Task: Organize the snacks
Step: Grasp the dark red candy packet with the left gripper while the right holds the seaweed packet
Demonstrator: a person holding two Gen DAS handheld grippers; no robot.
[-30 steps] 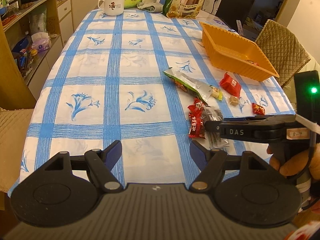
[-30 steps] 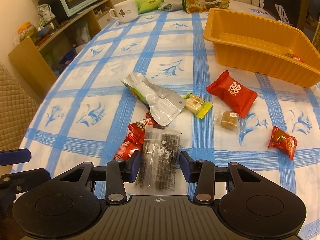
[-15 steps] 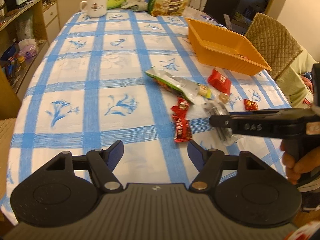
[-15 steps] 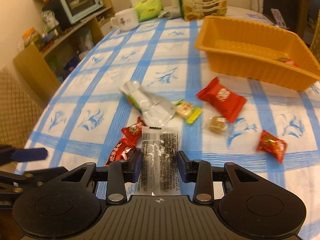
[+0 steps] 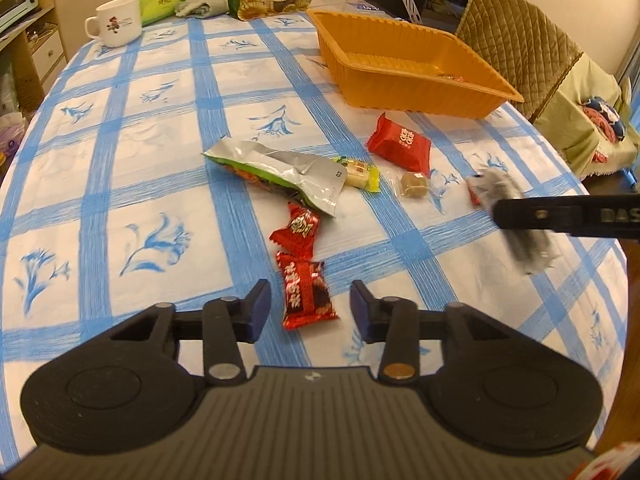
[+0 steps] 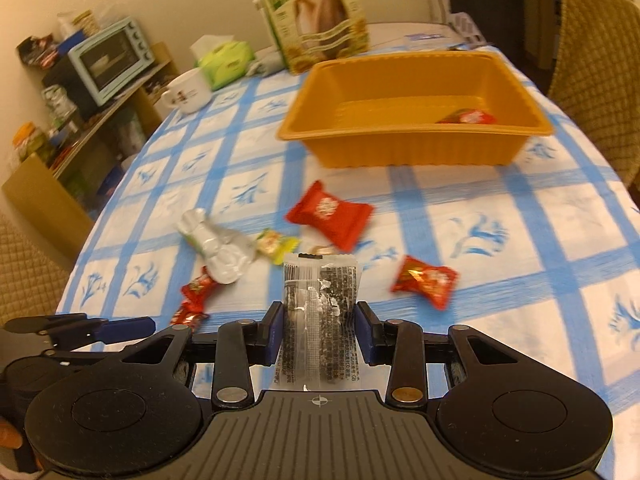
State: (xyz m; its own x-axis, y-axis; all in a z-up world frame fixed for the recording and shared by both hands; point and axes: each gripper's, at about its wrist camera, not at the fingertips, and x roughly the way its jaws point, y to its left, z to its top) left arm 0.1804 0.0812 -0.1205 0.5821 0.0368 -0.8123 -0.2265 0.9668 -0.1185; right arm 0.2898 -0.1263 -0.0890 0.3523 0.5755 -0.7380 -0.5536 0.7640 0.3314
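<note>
the right tool (image 6: 319, 330) is clamped on a clear seaweed packet (image 6: 319, 312); the orange tray (image 6: 400, 148) lies far ahead. the left tool (image 5: 306, 312) is closing around a red candy (image 5: 306, 294), its long axis running near-to-far.

We count one orange tray (image 6: 404, 152) holding one red candy (image 6: 464, 117), seven snacks loose on the table: four red packets (image 5: 400, 147), one silver pouch (image 5: 288, 174), one yellow-green sweet (image 5: 360, 172), one brown cube (image 5: 414, 185). One clear dark packet (image 6: 320, 320) is held.
</note>
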